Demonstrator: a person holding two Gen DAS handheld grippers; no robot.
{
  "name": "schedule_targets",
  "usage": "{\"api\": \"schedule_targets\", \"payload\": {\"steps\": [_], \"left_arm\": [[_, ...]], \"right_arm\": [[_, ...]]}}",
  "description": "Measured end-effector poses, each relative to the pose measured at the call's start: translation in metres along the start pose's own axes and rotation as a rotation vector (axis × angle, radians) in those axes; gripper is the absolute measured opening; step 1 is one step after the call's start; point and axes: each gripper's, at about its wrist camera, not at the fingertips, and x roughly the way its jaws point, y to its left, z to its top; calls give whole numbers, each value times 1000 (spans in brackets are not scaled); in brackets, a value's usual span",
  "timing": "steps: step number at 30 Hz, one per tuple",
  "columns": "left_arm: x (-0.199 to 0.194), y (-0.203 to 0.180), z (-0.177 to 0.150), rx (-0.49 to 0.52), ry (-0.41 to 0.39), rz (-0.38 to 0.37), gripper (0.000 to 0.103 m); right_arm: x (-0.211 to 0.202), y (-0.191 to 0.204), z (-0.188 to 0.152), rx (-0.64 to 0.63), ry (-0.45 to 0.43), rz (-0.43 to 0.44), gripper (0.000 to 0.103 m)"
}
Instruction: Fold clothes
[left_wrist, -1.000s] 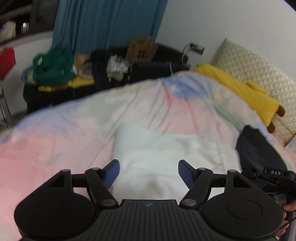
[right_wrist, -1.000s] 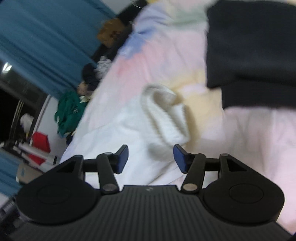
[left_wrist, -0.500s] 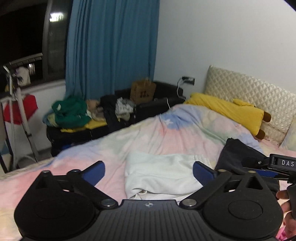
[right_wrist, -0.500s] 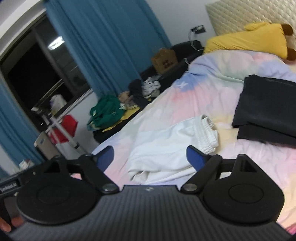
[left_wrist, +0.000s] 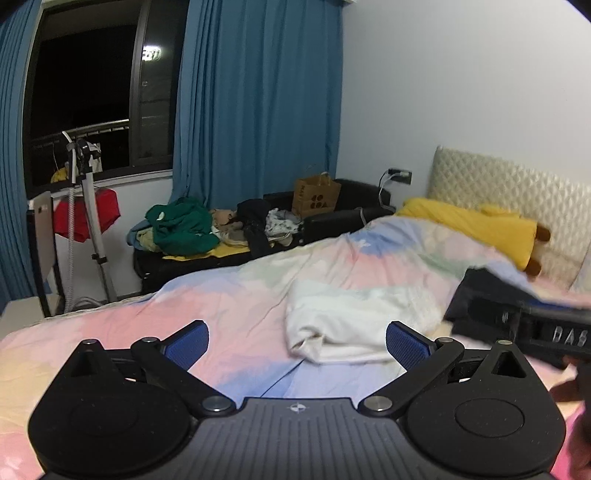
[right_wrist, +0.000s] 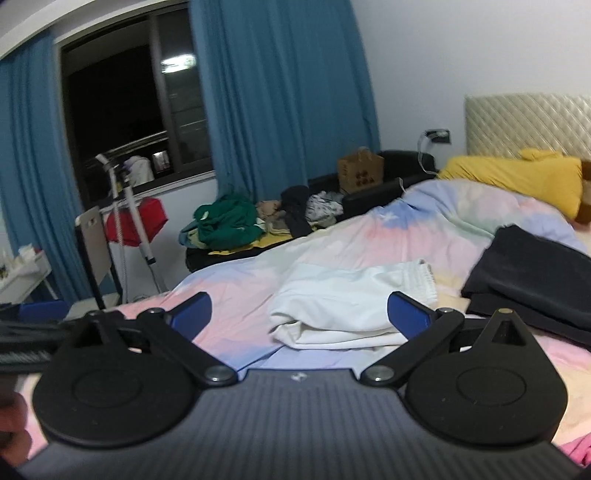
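Both tools stand spread wide and hold nothing. Left tool (left_wrist: 297, 341): its jaws have just been opening, and between its blue pads (left_wrist: 186, 343) shows only the bed cover (left_wrist: 221, 306), which they do not touch. Right tool (right_wrist: 299, 314): its jaws have also just been opening, and they hang above the bed, clear of the cloth.

One white garment (right_wrist: 347, 302), loosely folded with a ribbed band at its end nearest the headboard, lies on the bed cover ahead of both tools. One dark folded garment (right_wrist: 532, 273) lies just beside the white garment, on the side toward the headboard (right_wrist: 524, 122); whether the two touch I cannot tell. In the left view the dark garment is partly hidden behind the right tool's body, which is blurred and cut off at the edge.

Beyond the white garment, at the head of the bed, lies one yellow plush toy (left_wrist: 476, 229), its brown end cut off by the frame in the right view. Past the far side of the bed a low black sofa (left_wrist: 332, 221) carries a heap of clothes (left_wrist: 184, 225), too jumbled to count, and one brown paper bag (left_wrist: 316, 197). A fingertip shows at the lower edge of each view, mostly out of frame.
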Motion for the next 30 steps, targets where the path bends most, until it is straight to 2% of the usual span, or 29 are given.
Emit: {"api": "schedule_targets", "payload": {"steps": [5,11,19,30], "left_arm": [[10,15,-32,5,3,42,103],[19,30,-46,4,-21,69,103],[34,40,-56,-19,-14,13,103],[55,52,-72,-40,23,3,103]], "right_arm": [[12,19,-28,-76,-24,-26,103],[29,25,-57,-82,-4,-58,103],[41,24,-83,-49,-1,-99,103],[55,27,-95,-81,-9,-142,103]]}}
